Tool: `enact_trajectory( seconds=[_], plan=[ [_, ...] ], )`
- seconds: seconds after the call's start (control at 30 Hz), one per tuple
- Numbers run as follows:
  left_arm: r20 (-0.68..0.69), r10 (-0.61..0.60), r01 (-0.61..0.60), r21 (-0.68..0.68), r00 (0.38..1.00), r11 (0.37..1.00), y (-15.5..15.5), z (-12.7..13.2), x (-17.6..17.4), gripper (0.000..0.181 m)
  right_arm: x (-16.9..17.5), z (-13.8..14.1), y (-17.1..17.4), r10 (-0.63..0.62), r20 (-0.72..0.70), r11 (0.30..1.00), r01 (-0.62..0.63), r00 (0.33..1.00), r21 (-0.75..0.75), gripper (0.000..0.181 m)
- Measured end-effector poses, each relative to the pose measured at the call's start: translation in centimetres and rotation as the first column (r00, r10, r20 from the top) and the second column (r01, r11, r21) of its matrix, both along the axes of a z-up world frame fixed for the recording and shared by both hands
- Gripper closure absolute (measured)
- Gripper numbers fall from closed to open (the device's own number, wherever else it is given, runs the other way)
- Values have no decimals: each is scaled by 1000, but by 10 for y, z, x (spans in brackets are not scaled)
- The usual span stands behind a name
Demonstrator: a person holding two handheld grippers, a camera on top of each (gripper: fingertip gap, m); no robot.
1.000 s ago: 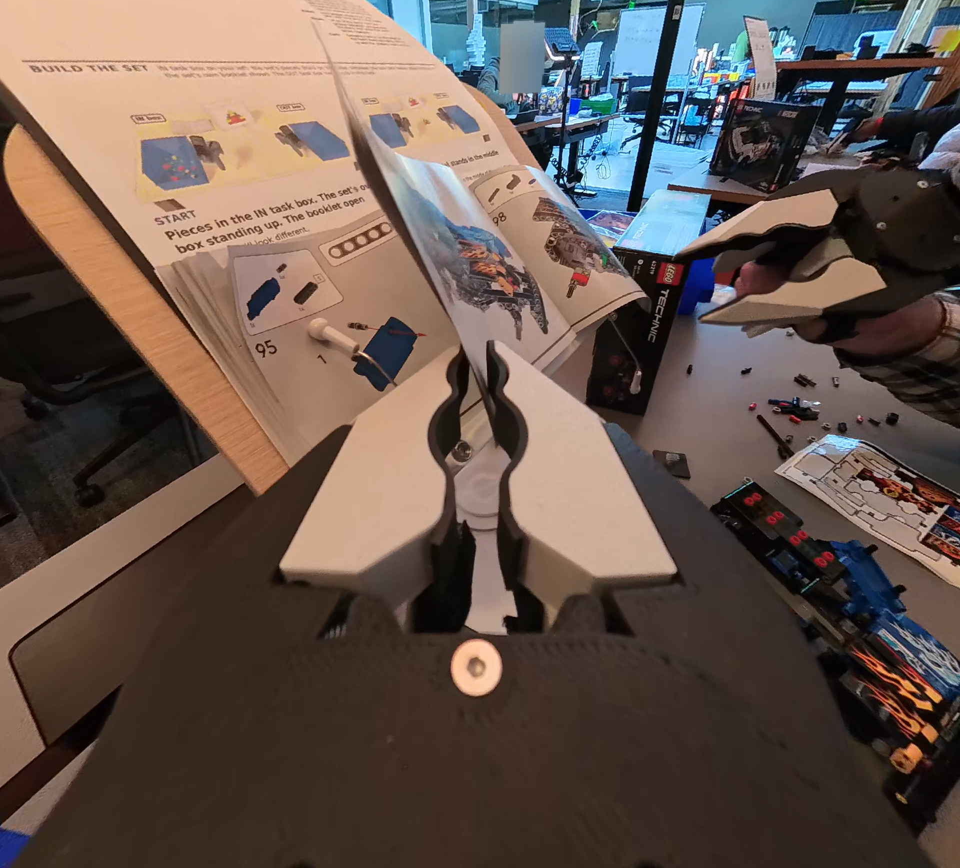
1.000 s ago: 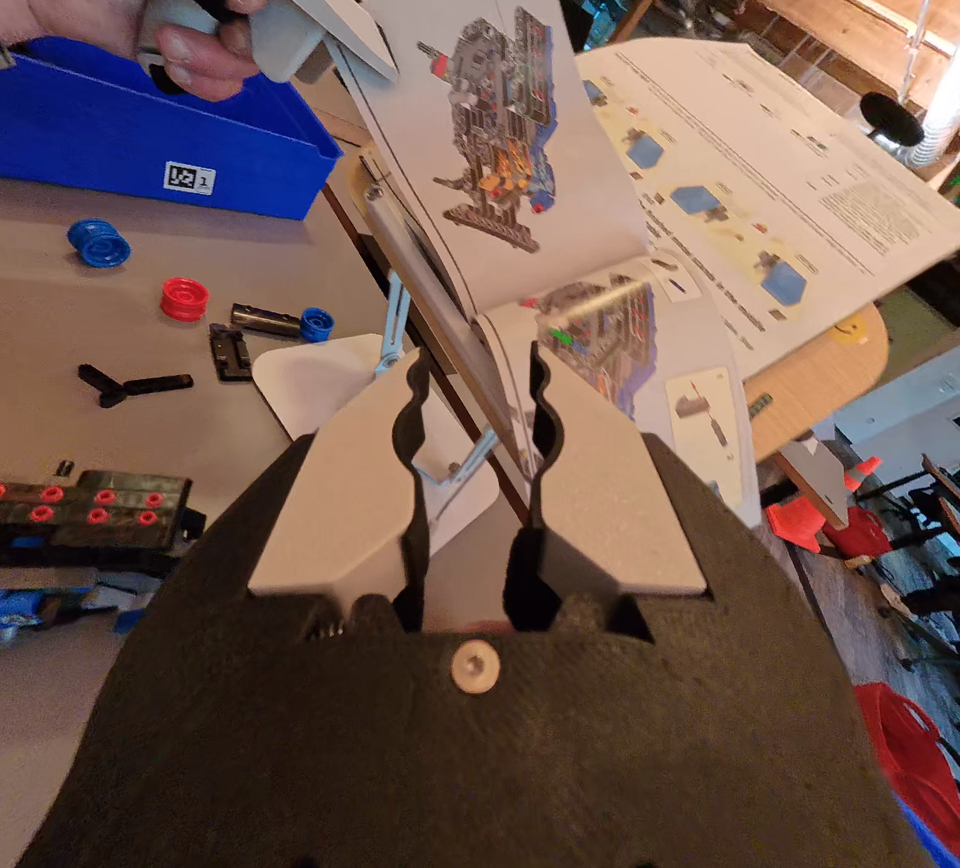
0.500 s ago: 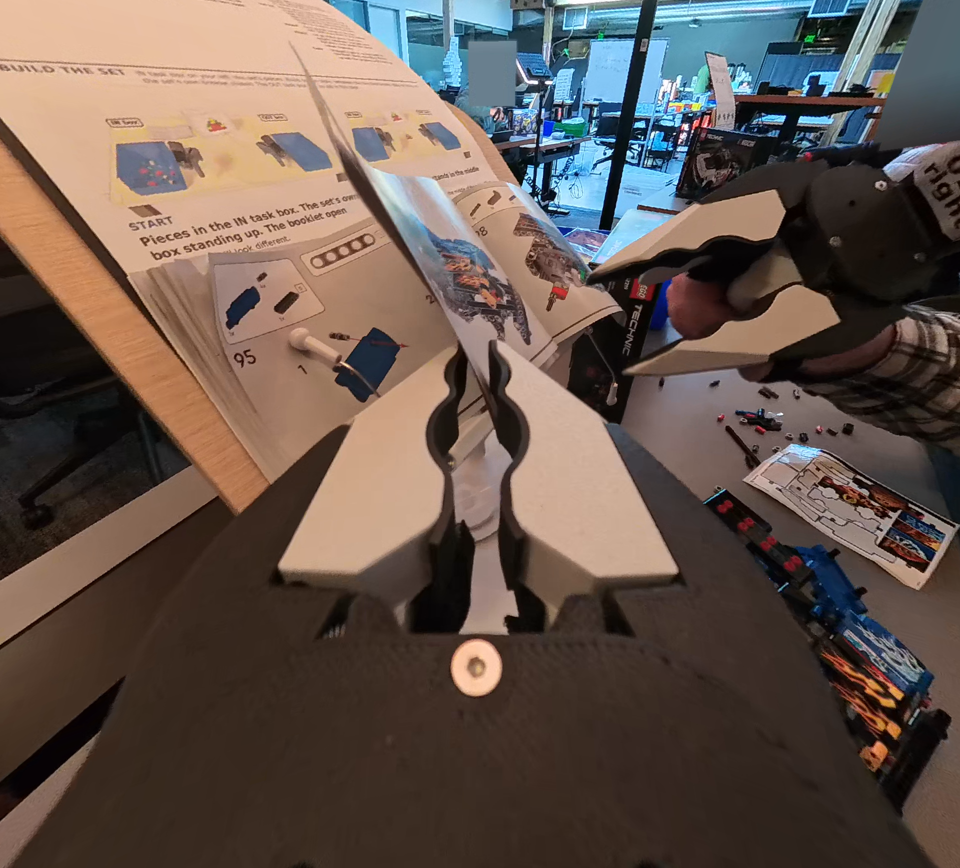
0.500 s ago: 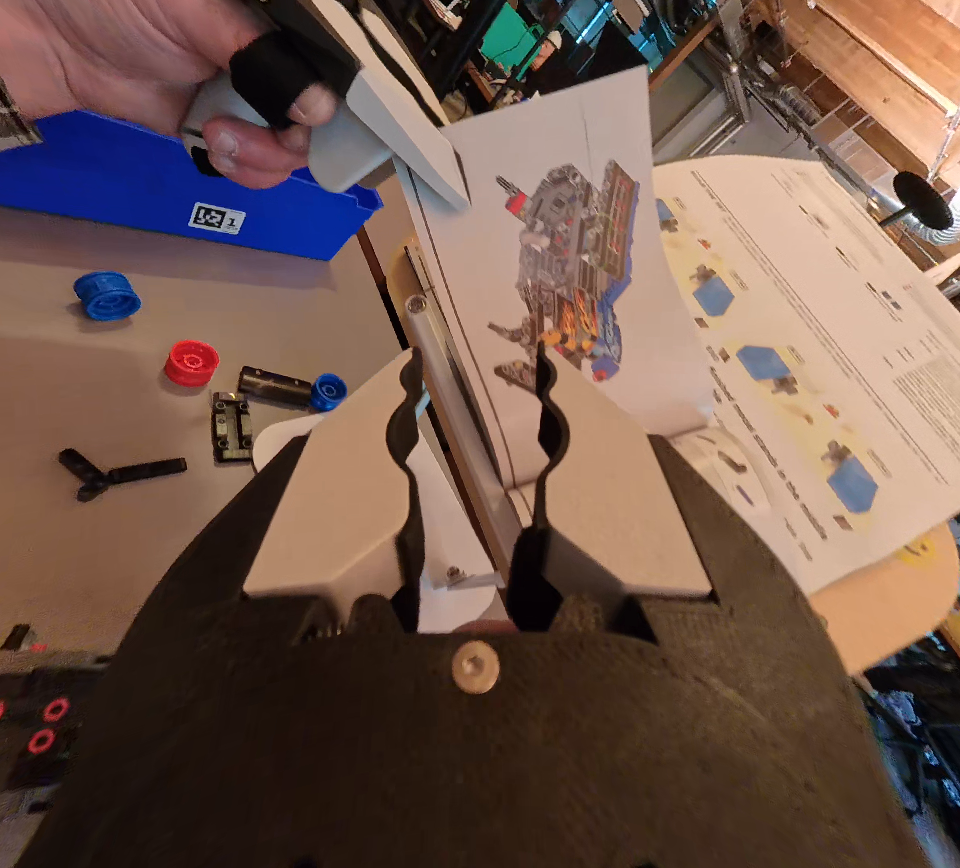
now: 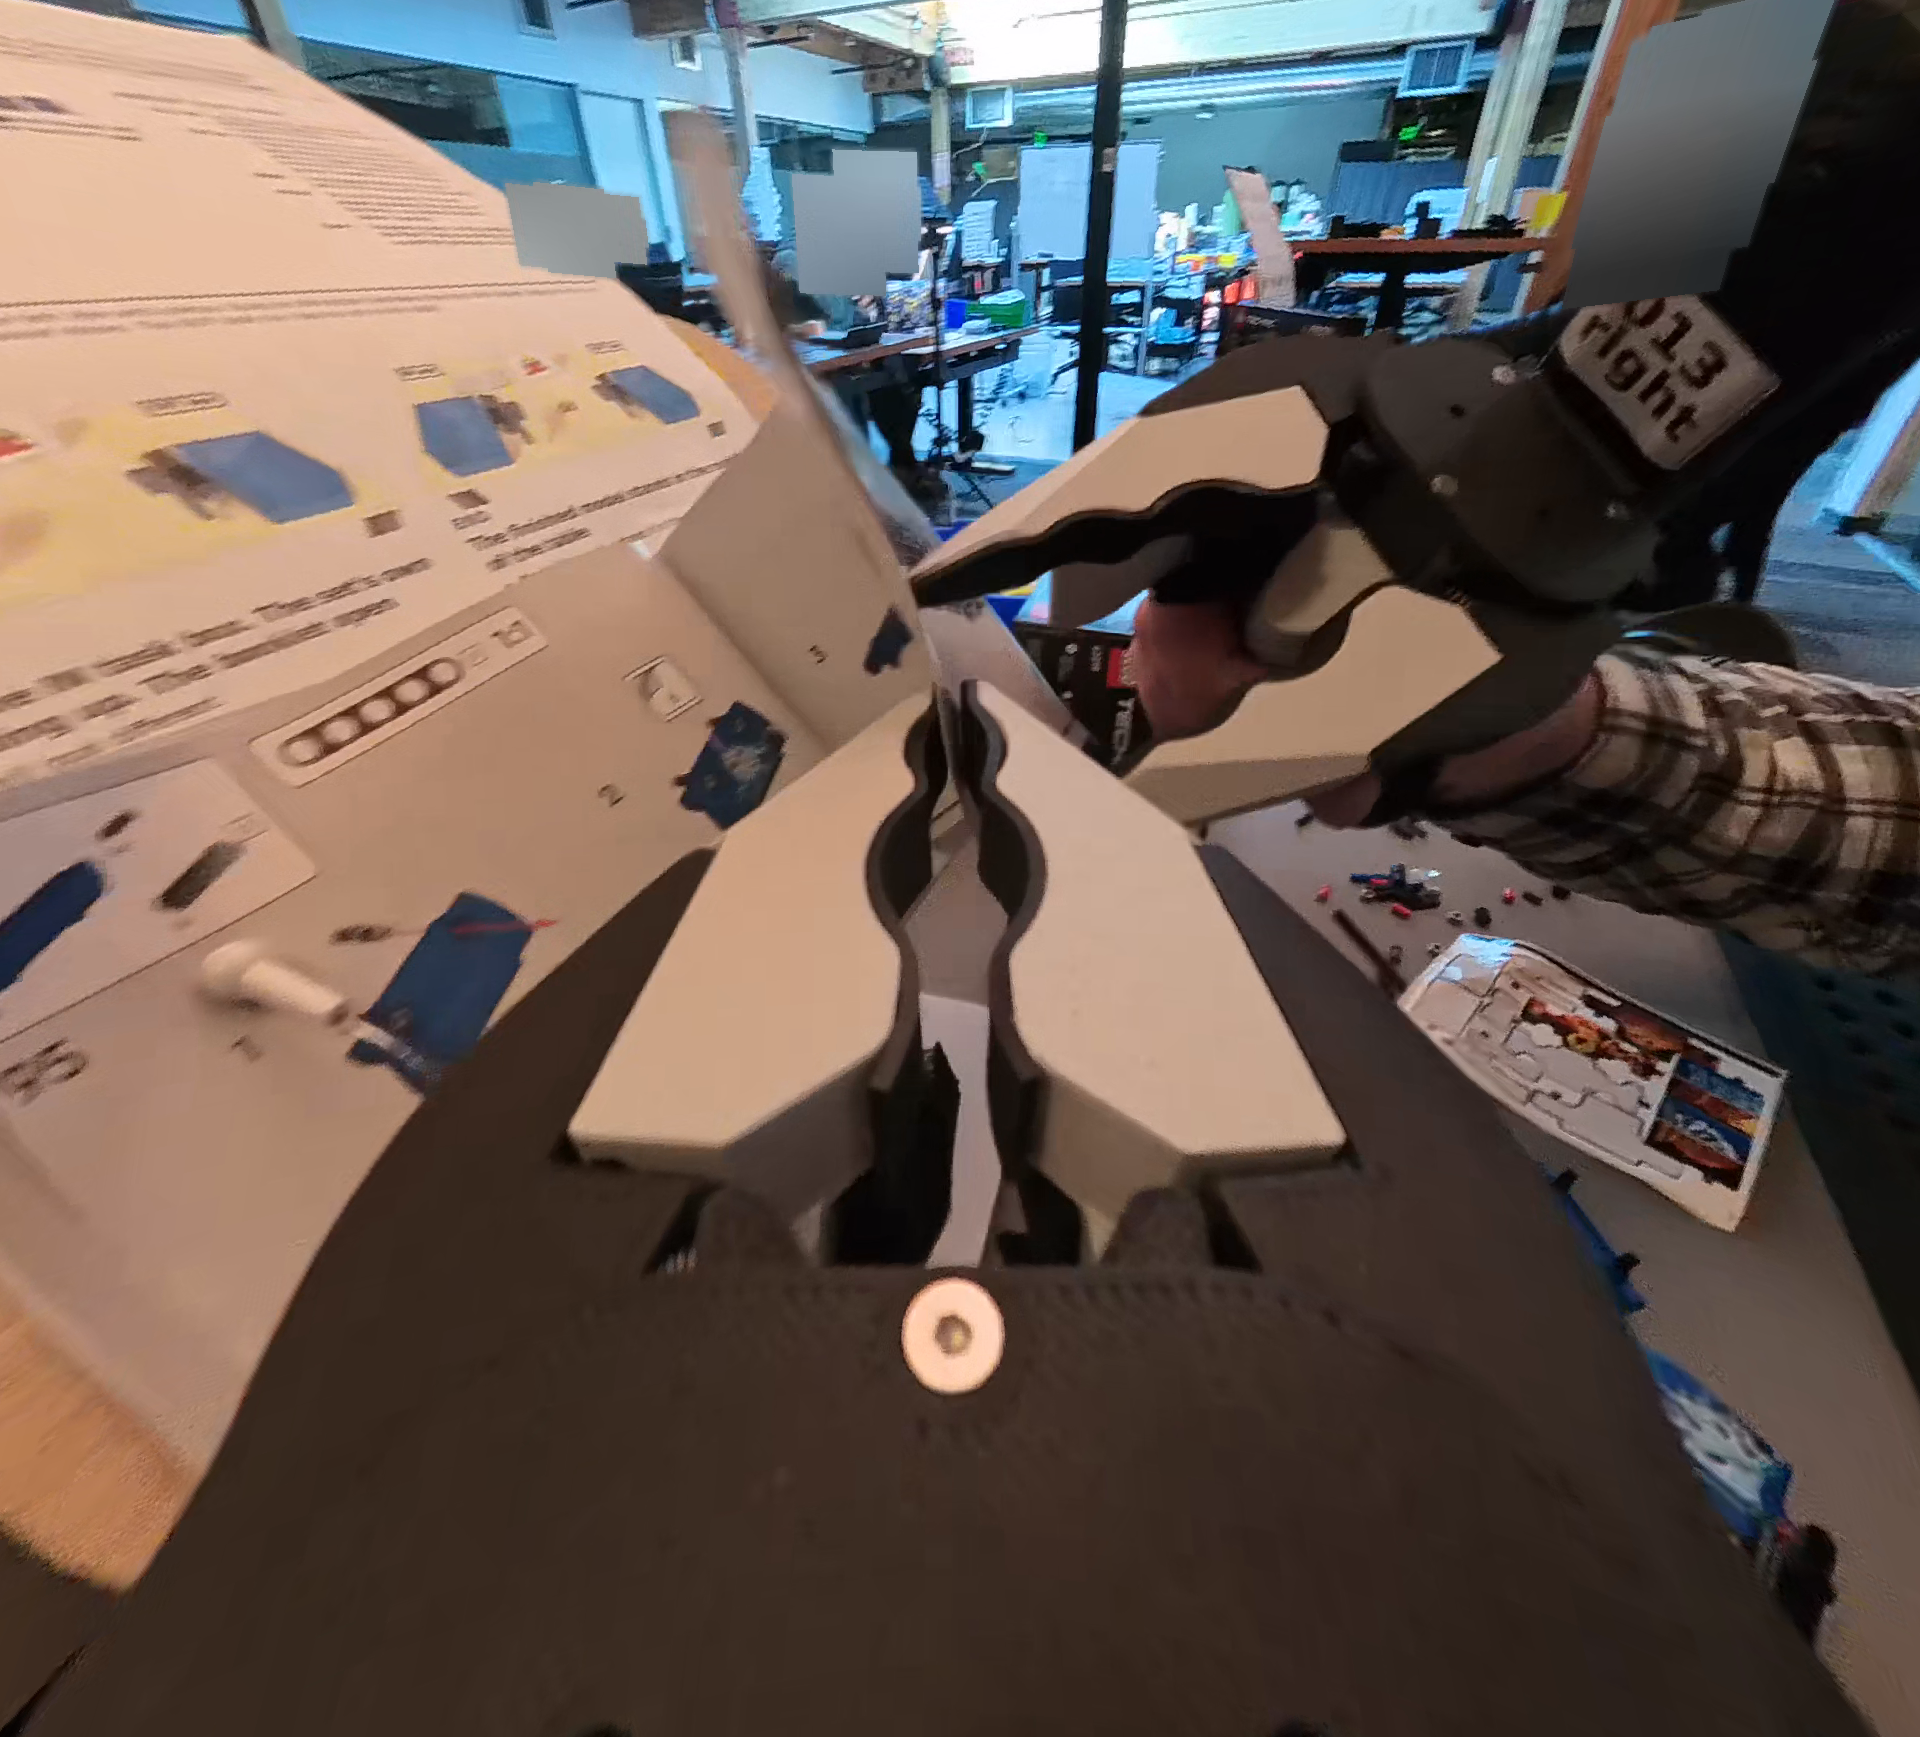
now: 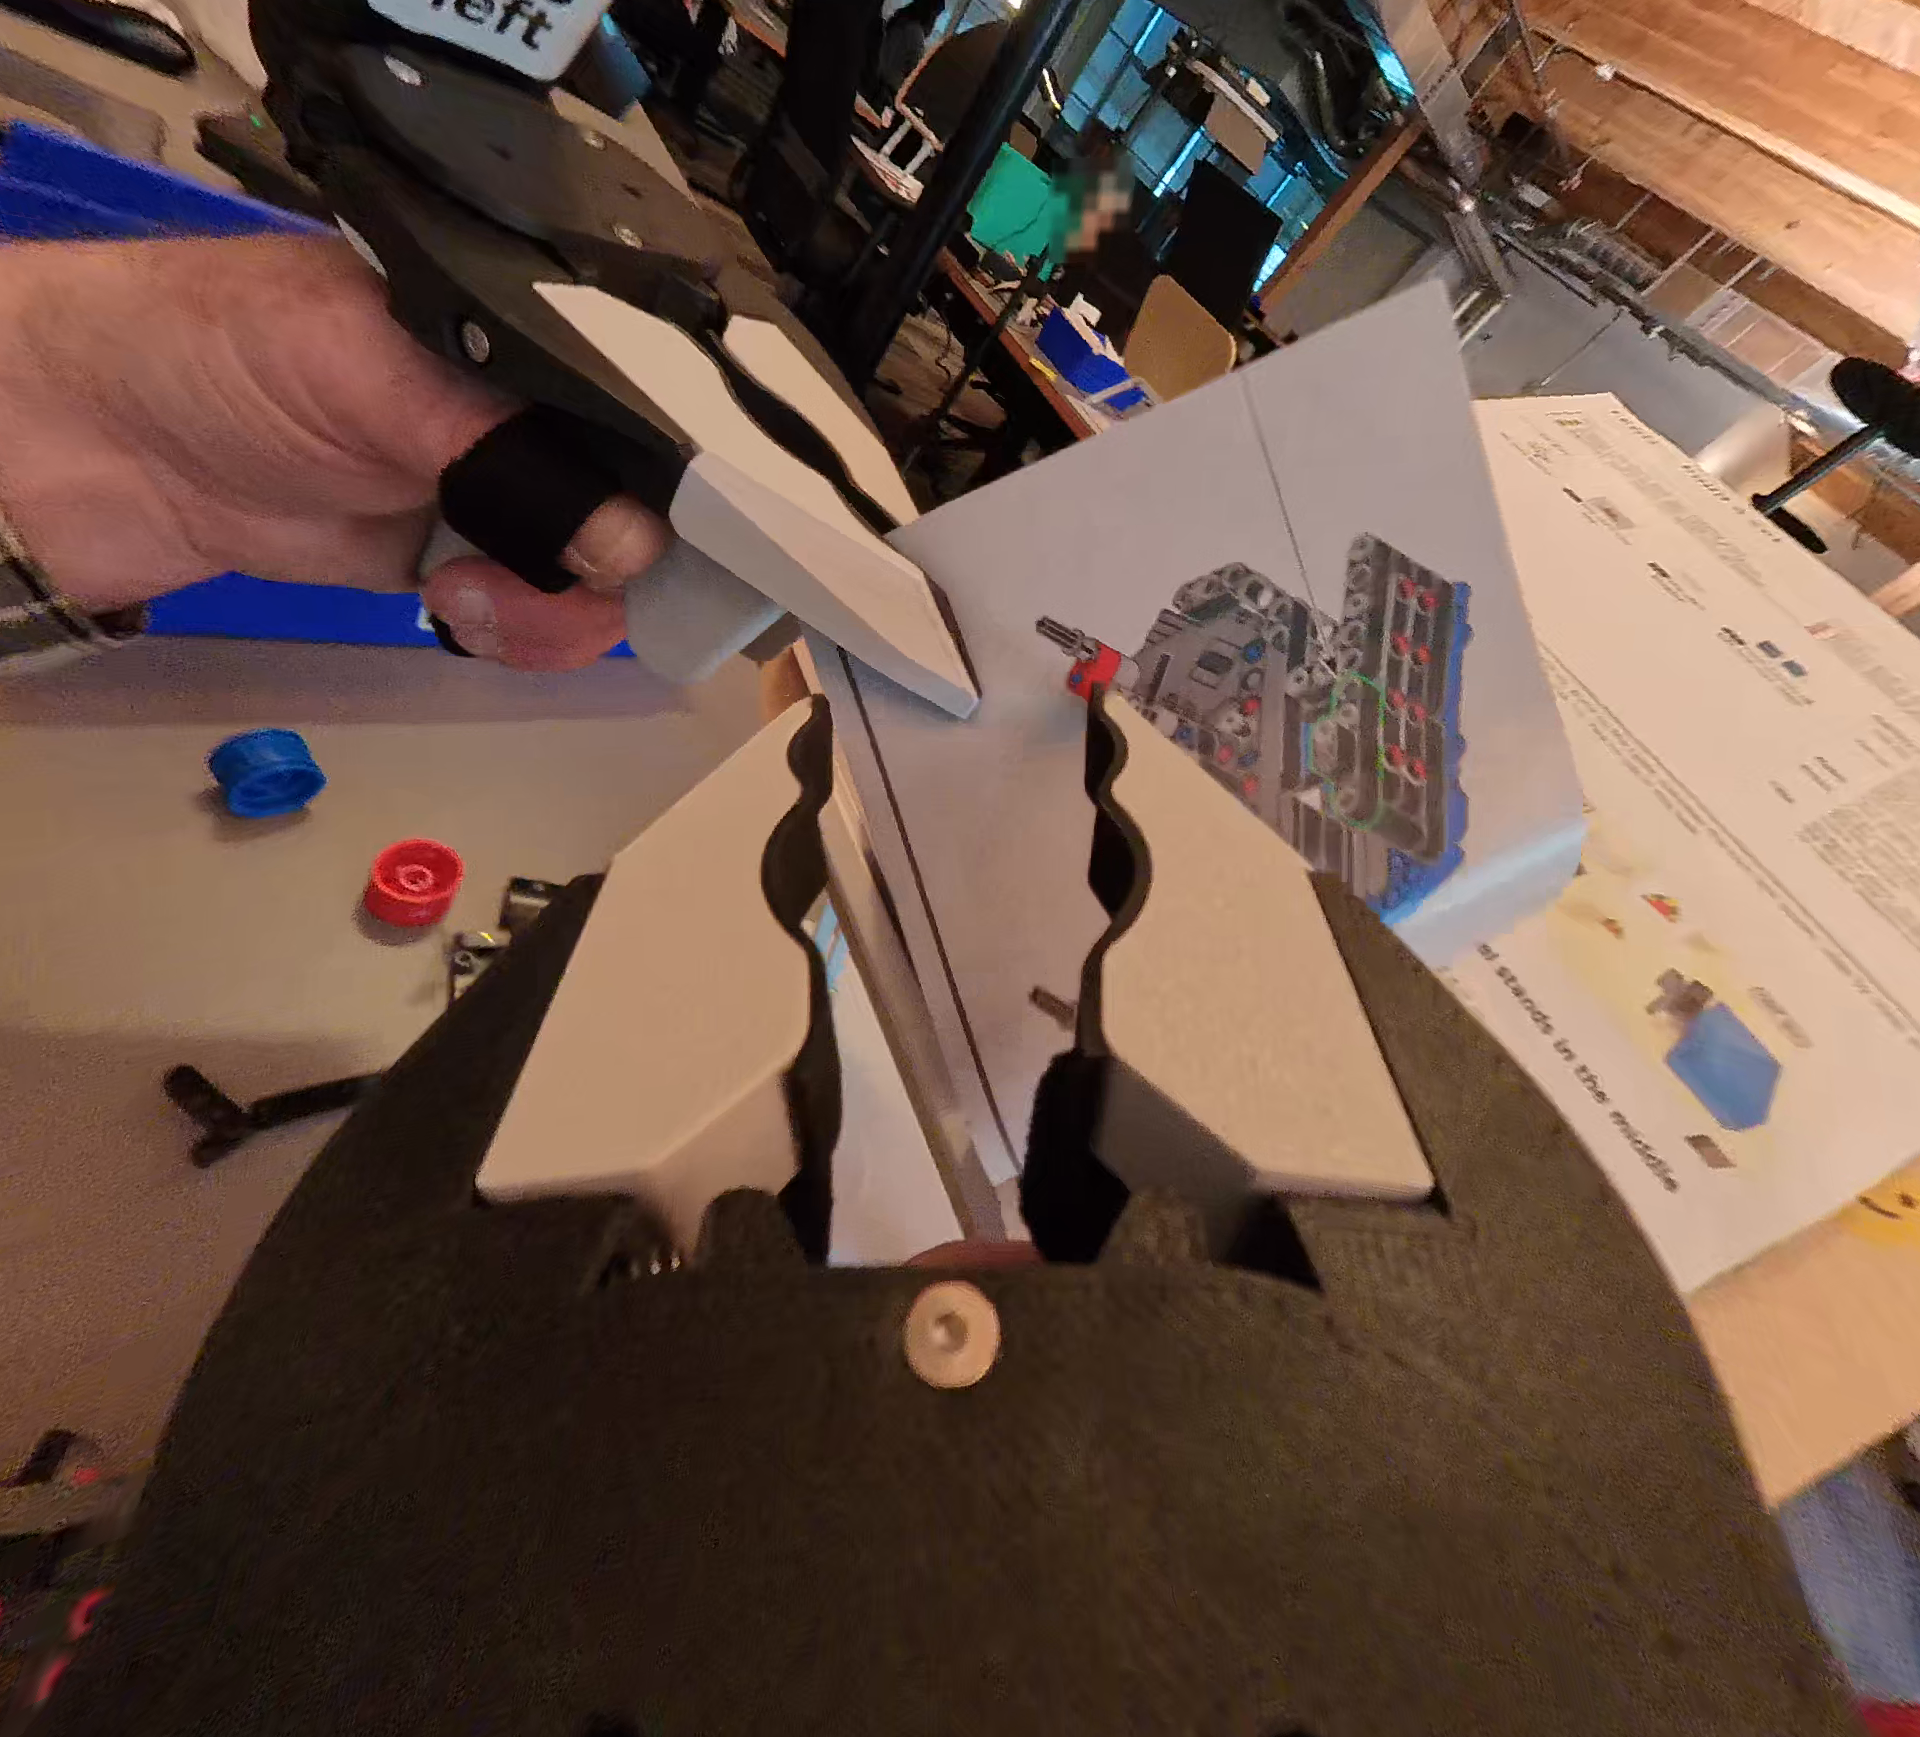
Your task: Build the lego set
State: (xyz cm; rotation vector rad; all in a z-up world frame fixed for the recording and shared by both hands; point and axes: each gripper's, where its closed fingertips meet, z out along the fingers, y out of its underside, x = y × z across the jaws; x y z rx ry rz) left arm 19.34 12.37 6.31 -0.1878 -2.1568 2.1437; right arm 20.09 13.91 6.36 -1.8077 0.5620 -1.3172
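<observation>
The open instruction booklet (image 5: 540, 814) leans on a wooden stand. My left gripper (image 5: 956, 705) is shut on the edge of one booklet page (image 5: 790, 482), which stands edge-on above its fingertips. The right wrist view shows that page (image 6: 1226, 565) face-on, with the left gripper (image 6: 940, 685) pinching its lower left corner. My right gripper (image 6: 961, 716) is open, its fingers either side of the booklet's lower edge and holding nothing. It also shows in the left wrist view (image 5: 1029, 669), just right of the page. Part of the blue and black model (image 5: 1714, 1469) shows at the right edge.
A large printed sheet (image 6: 1714, 752) covers the wooden stand behind the booklet. On the grey table lie a blue wheel hub (image 6: 265, 771), a red wheel hub (image 6: 414, 879), black pieces (image 6: 249, 1111) and a sticker sheet (image 5: 1590, 1064). A blue bin (image 6: 104, 201) and the set's black box (image 5: 1081, 679) stand behind. My left and right fingertips are right by each other. From the right gripper's tips to the red wheel hub (image 6: 414, 879) is close to 25 cm.
My left gripper has lifted the pinched page higher and turned it over toward the left. My right gripper has come in close, its open fingers now around the booklet's lower edge.
</observation>
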Motion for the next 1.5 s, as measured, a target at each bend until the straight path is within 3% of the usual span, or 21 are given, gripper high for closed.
enact_trajectory(
  seconds=[0.2,0.3,0.73,0.8,0.93,1.13,1.5],
  plan=[
    [-71,-82,81,-15,994,997,-12,1,-17,167,-4,-1,-13,-64,50,993,69,997,-93,137],
    [-94,-108,106,-24,990,994,-13,1,-20,166,-7,-1,-16,-61,52,992,66,997,-108,148],
    [-223,-252,227,-133,942,965,-10,9,-27,158,-16,2,-18,44,36,999,-43,998,-11,164],
    [-248,-314,279,-169,916,945,-6,13,-32,150,-18,6,-21,52,44,999,-52,998,8,181],
    [-282,-348,299,-203,894,933,-8,14,-33,145,-18,5,-24,71,30,997,-72,997,32,181],
    [-307,-382,316,-243,872,917,-5,17,-31,146,-22,3,-28,73,29,996,-74,997,47,181],
    [-308,-371,299,-258,876,919,-3,19,-27,164,-27,6,-38,56,34,996,-58,998,72,181]
  ],
)
